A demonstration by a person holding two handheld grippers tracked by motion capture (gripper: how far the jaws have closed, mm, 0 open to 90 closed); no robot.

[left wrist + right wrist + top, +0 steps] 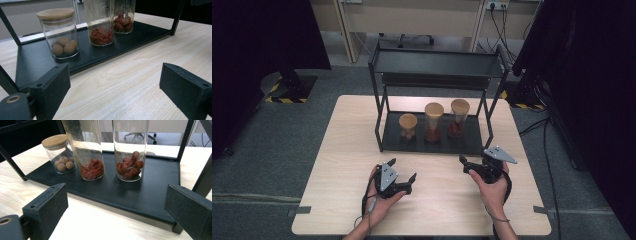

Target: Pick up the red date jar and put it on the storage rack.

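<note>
I count three glass jars with wooden lids on the lower shelf of one black rack [384, 137]: one short jar [408, 127] with four round brown balls, one tall jar [433, 123] with small red pieces, too many to count, and one tall jar [458, 118] with dark red fruits. One bench [347, 165], two claws: left claw [402, 174], right claw [474, 163].

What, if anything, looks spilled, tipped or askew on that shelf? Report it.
Nothing stands out. The short jar, middle jar and right jar stand upright, lidded, in a row on the rack's bottom shelf; no spill shows.
</note>
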